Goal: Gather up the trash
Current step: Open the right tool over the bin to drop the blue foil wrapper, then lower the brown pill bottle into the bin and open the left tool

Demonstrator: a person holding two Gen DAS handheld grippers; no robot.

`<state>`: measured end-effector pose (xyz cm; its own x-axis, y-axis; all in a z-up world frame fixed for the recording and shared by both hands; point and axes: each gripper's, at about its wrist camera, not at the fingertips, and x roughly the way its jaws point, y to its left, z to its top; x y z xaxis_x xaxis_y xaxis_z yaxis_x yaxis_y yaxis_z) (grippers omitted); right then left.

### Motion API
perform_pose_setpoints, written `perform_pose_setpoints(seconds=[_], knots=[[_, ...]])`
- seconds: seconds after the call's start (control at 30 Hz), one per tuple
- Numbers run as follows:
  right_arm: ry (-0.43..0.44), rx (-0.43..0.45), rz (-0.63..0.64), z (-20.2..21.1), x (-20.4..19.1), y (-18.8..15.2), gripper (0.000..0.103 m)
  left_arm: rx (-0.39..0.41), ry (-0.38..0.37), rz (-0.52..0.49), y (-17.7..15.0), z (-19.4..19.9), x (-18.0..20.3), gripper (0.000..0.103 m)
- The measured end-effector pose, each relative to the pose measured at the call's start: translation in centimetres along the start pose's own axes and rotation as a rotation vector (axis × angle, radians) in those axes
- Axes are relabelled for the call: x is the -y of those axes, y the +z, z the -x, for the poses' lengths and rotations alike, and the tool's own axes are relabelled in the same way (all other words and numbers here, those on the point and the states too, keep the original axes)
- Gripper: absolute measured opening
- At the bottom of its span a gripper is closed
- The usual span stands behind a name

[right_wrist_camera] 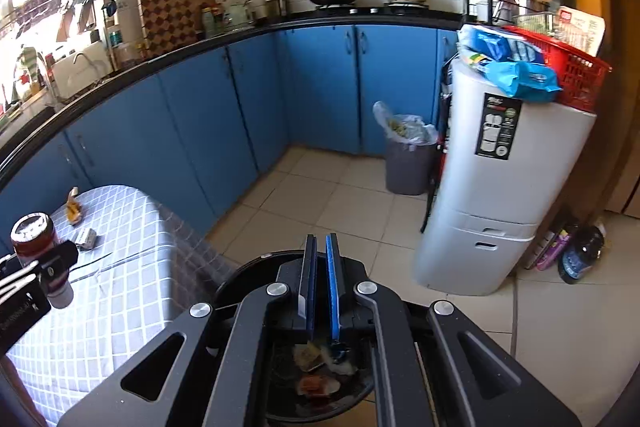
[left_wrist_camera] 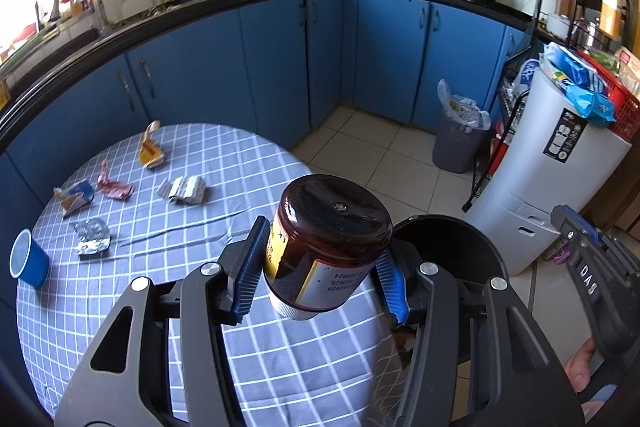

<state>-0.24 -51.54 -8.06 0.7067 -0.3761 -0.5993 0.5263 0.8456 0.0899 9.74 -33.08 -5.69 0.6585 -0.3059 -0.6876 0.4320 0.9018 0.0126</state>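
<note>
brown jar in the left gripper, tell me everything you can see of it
The dark brown translucent jar, glass or plastic by its look, is clamped between the left gripper's blue ribbed pads, which press on its sides. It is held inverted and tilted: the glossy base faces up toward the camera, the white ribbed cap points down. A yellow and white label with printed digits wraps its body. It hangs above the edge of the checked tablecloth, beside the black round bin, touching neither.

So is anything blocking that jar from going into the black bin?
Nothing visible. The left gripper holds the jar above the table edge, right beside the open black bin. The shut right gripper hangs over the bin.
</note>
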Motion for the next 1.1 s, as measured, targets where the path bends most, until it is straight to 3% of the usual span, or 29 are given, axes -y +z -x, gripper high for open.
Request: perform_pose_setpoints(seconds=[0.17, 0.23, 0.33, 0.47, 0.5, 0.57, 0.63, 0.97, 1.1], knots=[[0.123, 0.067, -0.083, 0.8, 1.6, -0.4, 0.006, 0.024, -0.018, -0.024, 0.9, 0.0, 1.7, 0.052], [0.168, 0.042, -0.107, 0.5, 2.1, -0.5, 0.006, 0.029, -0.026, -0.037, 1.2, -0.1, 2.4, 0.052], [0.153, -0.055, -0.011, -0.5, 1.3, -0.7, 0.006, 0.027, -0.047, -0.067, 1.5, -0.5, 3.9, 0.053], [0.109, -0.035, 0.038, 0.0, 1.3, -1.5, 0.007, 0.028, -0.068, -0.103, 1.7, -1.0, 6.0, 0.053], [0.096, -0.031, 0.042, 0.2, 1.5, -1.6, 0.013, 0.028, -0.076, -0.112, 1.8, -1.1, 6.6, 0.053], [0.088, -0.006, 0.037, 0.7, 2.0, -1.8, 0.089, 0.025, -0.089, -0.119, 1.9, -1.3, 7.4, 0.053], [0.061, 0.027, 0.044, 1.3, 2.3, -1.9, 0.091, 0.021, -0.102, -0.126, 2.1, -1.5, 8.0, 0.053], [0.038, 0.005, 0.046, 1.3, 3.0, -2.3, 0.091, -0.002, -0.141, -0.155, 2.5, -2.1, 10.6, 0.054], [0.033, 0.002, 0.046, 1.3, 3.1, -2.3, 0.091, 0.029, -0.133, -0.162, 2.9, -1.8, 10.9, 0.061]])
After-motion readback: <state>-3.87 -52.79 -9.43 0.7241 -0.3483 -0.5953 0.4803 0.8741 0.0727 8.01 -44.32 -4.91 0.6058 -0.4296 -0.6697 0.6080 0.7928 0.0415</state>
